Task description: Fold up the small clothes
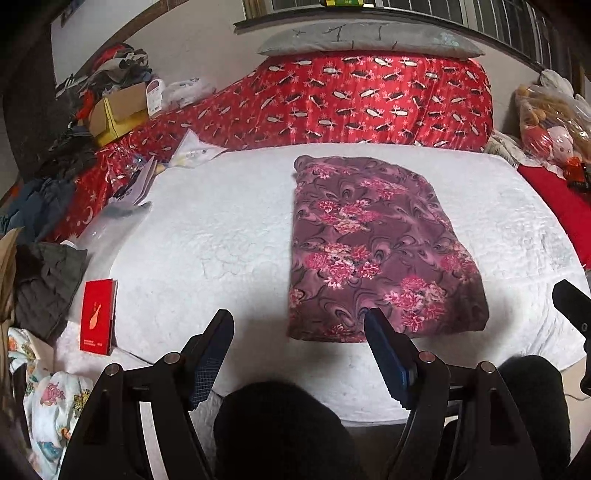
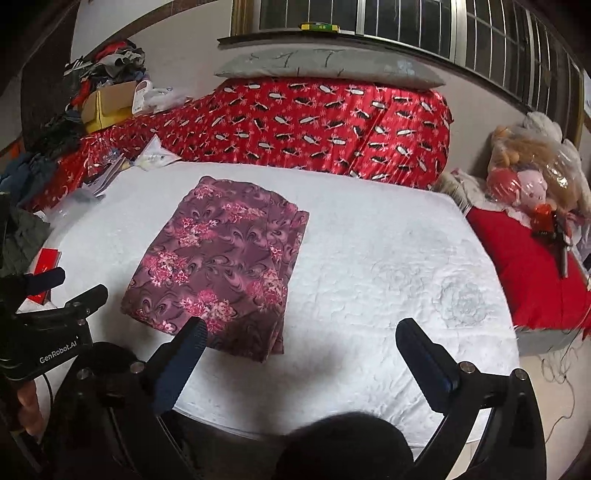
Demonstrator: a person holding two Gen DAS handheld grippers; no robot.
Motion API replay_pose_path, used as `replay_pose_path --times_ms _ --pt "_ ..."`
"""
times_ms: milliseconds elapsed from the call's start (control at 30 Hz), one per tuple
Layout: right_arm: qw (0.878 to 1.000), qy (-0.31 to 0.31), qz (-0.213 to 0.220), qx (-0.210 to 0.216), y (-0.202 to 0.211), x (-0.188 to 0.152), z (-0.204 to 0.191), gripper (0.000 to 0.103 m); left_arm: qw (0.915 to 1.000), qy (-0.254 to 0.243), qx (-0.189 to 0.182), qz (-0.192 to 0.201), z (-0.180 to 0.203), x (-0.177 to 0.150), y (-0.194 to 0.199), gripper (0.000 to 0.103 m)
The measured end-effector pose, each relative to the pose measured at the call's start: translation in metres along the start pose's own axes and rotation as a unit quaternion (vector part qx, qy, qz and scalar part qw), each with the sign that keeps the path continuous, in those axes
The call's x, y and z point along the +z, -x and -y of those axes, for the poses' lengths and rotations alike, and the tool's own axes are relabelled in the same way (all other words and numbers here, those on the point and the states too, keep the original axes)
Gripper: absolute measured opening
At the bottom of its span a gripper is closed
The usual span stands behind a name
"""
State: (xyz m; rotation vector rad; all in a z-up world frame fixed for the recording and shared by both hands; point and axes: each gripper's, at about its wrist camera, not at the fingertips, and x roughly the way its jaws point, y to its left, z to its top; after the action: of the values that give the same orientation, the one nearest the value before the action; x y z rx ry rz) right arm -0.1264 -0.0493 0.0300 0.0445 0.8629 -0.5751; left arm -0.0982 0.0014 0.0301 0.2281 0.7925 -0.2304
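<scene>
While both claws hang wide open and empty, the folded floral garment [image 1: 373,247] lies flat mid-bed.
Left claw [image 1: 299,332] and right claw [image 2: 299,339] hover at the near edge; dark shapes hide it. White bedcover [image 2: 388,258]; red quilt [image 2: 314,125] and barred window [image 2: 406,22] far.

Home bedroom: bed with white quilted cover [image 2: 369,240], red patterned quilt [image 2: 314,125] and grey pillow [image 2: 325,66] beyond, barred window [image 2: 406,22], clothes pile [image 1: 110,70], bagged plush toys [image 2: 528,173].
</scene>
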Motion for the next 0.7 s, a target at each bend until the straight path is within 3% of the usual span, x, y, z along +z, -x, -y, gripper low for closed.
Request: replay_pose_path --times_ms 700 --pt "1.0 -0.027 0.006 0.0 0.018 -0.001 0.003 0.103 0.9992 0.013 -0.026 0.027 0.011 -0.009 0.039 0.073"
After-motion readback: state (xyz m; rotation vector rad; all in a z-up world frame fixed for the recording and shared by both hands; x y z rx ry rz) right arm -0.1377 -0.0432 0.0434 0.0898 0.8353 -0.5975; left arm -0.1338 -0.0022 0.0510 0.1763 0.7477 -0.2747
